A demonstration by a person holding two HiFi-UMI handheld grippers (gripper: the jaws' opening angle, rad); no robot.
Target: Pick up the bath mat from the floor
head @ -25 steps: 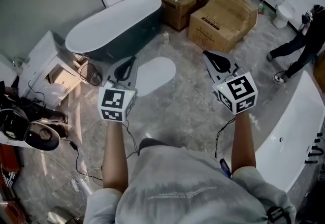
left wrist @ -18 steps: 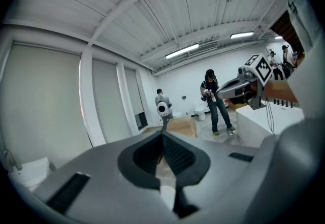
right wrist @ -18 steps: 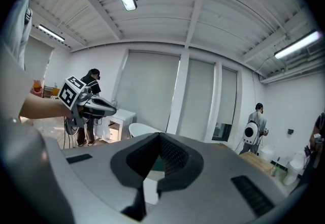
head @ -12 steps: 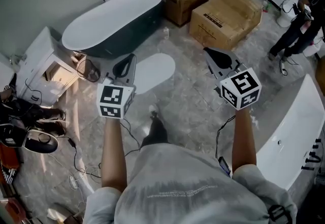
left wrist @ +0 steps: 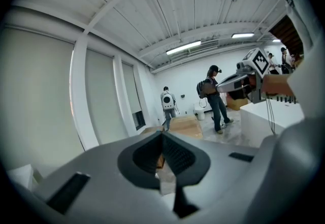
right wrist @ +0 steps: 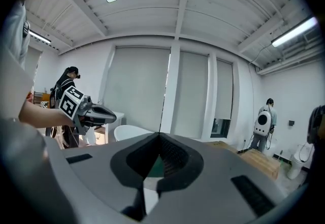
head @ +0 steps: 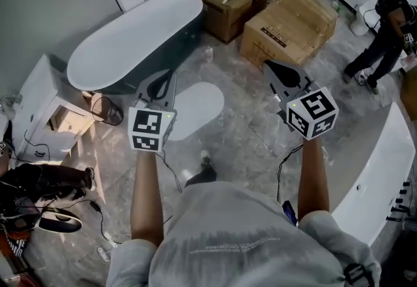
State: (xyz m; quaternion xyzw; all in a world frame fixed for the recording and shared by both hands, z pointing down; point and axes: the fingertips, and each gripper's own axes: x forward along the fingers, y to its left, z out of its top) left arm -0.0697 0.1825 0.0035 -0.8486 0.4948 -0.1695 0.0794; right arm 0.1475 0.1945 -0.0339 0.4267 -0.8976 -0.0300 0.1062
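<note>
The bath mat (head: 194, 110), a pale oval, lies flat on the grey marbled floor in the head view, just below the dark bathtub (head: 130, 41). My left gripper (head: 161, 84) is held in the air at the mat's left edge, jaws shut and empty. My right gripper (head: 279, 74) is raised to the right of the mat, well apart from it, also shut with nothing in it. In the left gripper view the shut jaws (left wrist: 163, 136) point level across the room; the right gripper view shows shut jaws (right wrist: 159, 139) likewise. The mat is not visible in either gripper view.
Two cardboard boxes (head: 287, 22) stand behind the mat. A white cabinet (head: 49, 110) is at the left with cables and gear on the floor. A white tub rim (head: 371, 181) runs along the right. A person (head: 384, 38) stands at the far right.
The view has shifted: the bathtub and mat sit a bit lower and nearer. A foot has stepped forward below the mat. Both grippers keep their pose and stay shut.
</note>
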